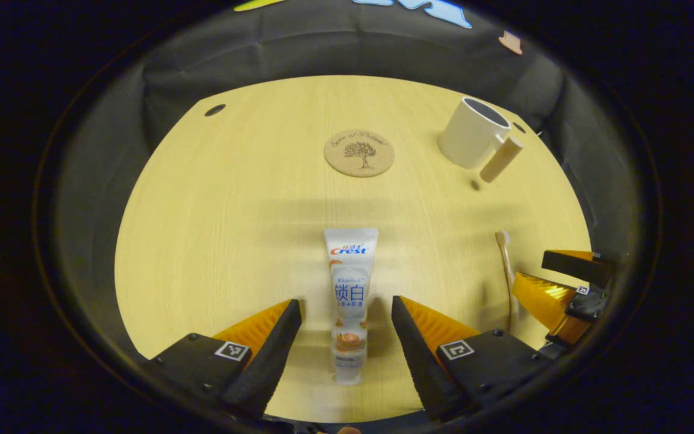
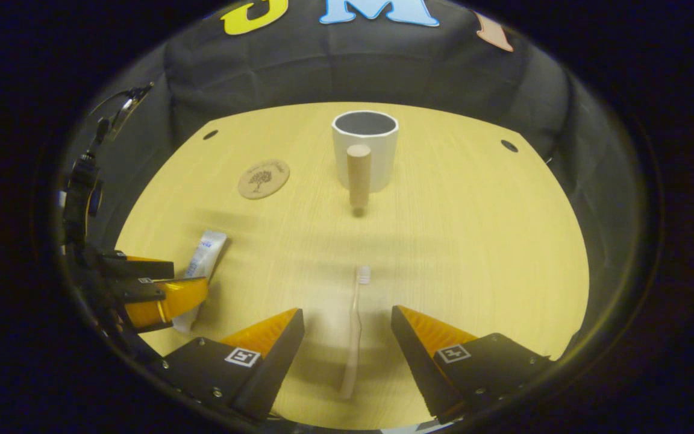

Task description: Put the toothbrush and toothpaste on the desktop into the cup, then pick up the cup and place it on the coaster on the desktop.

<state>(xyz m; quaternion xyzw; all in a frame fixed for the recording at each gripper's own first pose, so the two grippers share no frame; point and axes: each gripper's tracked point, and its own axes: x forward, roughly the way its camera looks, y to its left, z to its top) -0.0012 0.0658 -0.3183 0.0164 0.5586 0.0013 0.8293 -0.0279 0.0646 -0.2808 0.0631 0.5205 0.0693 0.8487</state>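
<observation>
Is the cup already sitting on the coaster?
No, in the right gripper view the cup stands on the bare desktop, apart from the coaster, which has nothing on it.

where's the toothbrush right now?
Flat on the desktop, between the open fingers of the right gripper in the right gripper view: toothbrush, bristle end toward the cup, toothpaste off to its left.
</observation>
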